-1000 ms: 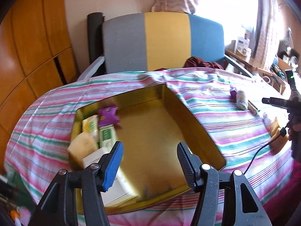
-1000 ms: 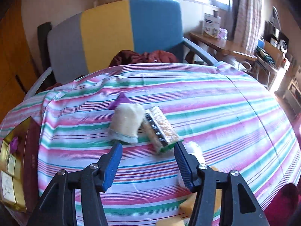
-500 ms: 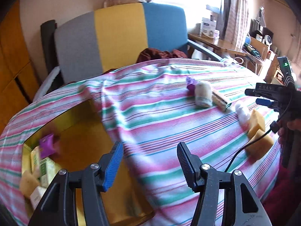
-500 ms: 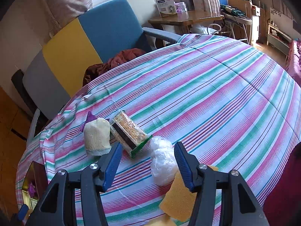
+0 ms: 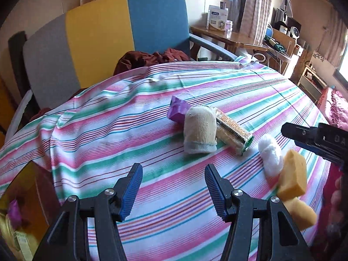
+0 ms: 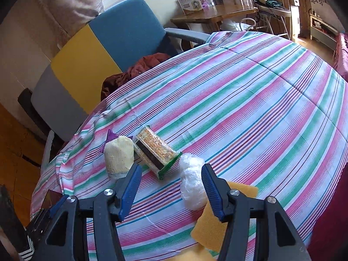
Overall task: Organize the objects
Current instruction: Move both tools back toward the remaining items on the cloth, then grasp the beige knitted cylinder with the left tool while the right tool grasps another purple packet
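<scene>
A striped tablecloth (image 5: pixel 134 130) covers the round table; a grey, yellow and blue chair (image 5: pixel 104 32) stands behind it. Near the cream sock roll (image 5: pixel 200 130) lie a purple packet (image 5: pixel 177 109), a cracker pack (image 5: pixel 233 133), a white plastic bundle (image 5: pixel 270 154) and yellow sponges (image 5: pixel 292 178). A second ago the left gripper (image 5: pixel 173 187) hung over the gold tin (image 5: pixel 24 187); now the tin sits cut off, left of the roll. Both the left and the right gripper (image 6: pixel 171 187) have jaws apart, empty. The tin's contents are blurred.
</scene>
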Action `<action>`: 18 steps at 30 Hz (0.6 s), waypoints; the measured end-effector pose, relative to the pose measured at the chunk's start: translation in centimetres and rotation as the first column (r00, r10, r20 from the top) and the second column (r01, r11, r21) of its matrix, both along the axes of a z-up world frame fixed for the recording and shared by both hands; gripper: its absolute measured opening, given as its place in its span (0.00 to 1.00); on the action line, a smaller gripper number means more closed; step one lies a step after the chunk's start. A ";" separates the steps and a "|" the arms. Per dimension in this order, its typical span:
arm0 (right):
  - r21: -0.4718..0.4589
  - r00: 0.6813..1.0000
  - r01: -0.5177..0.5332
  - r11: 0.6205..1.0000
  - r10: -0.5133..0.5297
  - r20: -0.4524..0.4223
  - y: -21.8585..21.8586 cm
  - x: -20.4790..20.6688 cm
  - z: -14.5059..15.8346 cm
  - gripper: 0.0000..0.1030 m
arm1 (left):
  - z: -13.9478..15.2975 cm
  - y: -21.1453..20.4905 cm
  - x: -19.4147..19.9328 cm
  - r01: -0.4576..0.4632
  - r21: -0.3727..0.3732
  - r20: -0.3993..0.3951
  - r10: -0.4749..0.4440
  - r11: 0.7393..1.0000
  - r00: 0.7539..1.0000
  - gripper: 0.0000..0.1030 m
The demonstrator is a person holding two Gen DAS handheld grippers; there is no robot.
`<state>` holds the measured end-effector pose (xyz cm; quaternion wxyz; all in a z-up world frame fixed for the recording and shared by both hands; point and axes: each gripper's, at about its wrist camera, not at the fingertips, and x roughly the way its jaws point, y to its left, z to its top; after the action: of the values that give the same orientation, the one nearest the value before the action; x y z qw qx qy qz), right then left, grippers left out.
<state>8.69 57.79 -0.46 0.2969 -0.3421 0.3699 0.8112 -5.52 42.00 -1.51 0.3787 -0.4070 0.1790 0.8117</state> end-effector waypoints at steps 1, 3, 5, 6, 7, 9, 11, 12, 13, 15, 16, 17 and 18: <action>-0.007 1.000 0.003 1.000 -0.003 -0.003 0.1 0.1 -0.1 0.57 | -0.3 0.8 -0.4 0.004 -0.005 0.010 -0.003 1.000 1.000 0.59; -0.021 1.000 0.006 1.000 -0.006 -0.006 0.3 0.1 -0.2 0.57 | -0.9 2.3 -1.2 0.010 -0.001 0.034 -0.010 1.000 0.999 0.61; -0.032 1.000 0.004 0.999 -0.005 -0.007 0.3 0.1 -0.4 0.57 | -1.2 3.7 -1.7 0.024 0.011 0.044 -0.024 1.000 0.999 0.69; -0.037 1.000 0.002 0.999 -0.002 -0.007 0.4 0.1 -0.4 0.57 | -1.3 4.4 -1.9 0.028 0.016 0.044 -0.028 0.999 0.999 0.71; -0.041 1.000 -0.001 0.999 0.000 -0.007 0.3 0.0 -0.5 0.57 | -1.5 5.1 -2.1 0.031 0.019 0.045 -0.032 0.999 0.998 0.71; -0.046 1.000 -0.007 0.999 0.006 -0.005 0.3 -0.1 -0.6 0.57 | -2.0 6.5 -2.8 0.028 0.016 0.040 -0.029 0.999 0.999 0.75; -0.050 1.000 -0.012 0.999 0.011 -0.002 0.3 -0.2 -0.8 0.57 | -2.8 7.6 -3.5 0.026 0.015 0.046 -0.026 1.000 0.999 0.75; -0.052 1.000 -0.014 0.999 0.014 0.000 0.3 -0.3 -0.8 0.57 | -3.2 8.1 -3.8 0.025 0.008 0.048 -0.026 1.000 0.999 0.74; -0.053 1.000 -0.016 0.998 0.016 0.002 0.3 -0.4 -0.9 0.57 | -3.7 8.4 -4.1 0.023 -0.002 0.056 -0.023 1.000 0.998 0.71; -0.051 1.000 -0.019 0.998 0.019 0.008 0.3 -0.5 -1.0 0.57 | -4.6 8.3 -4.8 0.036 0.015 0.129 -0.037 0.999 0.991 0.46; -0.050 1.000 -0.019 0.999 0.020 0.010 0.3 -0.5 -1.0 0.57 | -4.6 7.7 -4.8 0.021 0.029 0.136 -0.025 0.999 0.990 0.46; -0.049 1.000 -0.020 0.999 0.021 0.011 0.3 -0.6 -1.0 0.57 | -4.4 7.1 -4.6 0.011 0.042 0.140 -0.017 0.999 0.990 0.45; -0.049 1.000 -0.024 0.999 0.024 0.010 0.3 -0.6 -0.9 0.57 | -4.2 6.3 -4.4 0.004 0.059 0.153 -0.013 0.998 0.988 0.45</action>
<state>8.10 58.09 -1.39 0.2808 -0.3578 0.3838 0.8037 -9.94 48.25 -5.71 0.4068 -0.4563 0.1270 0.7812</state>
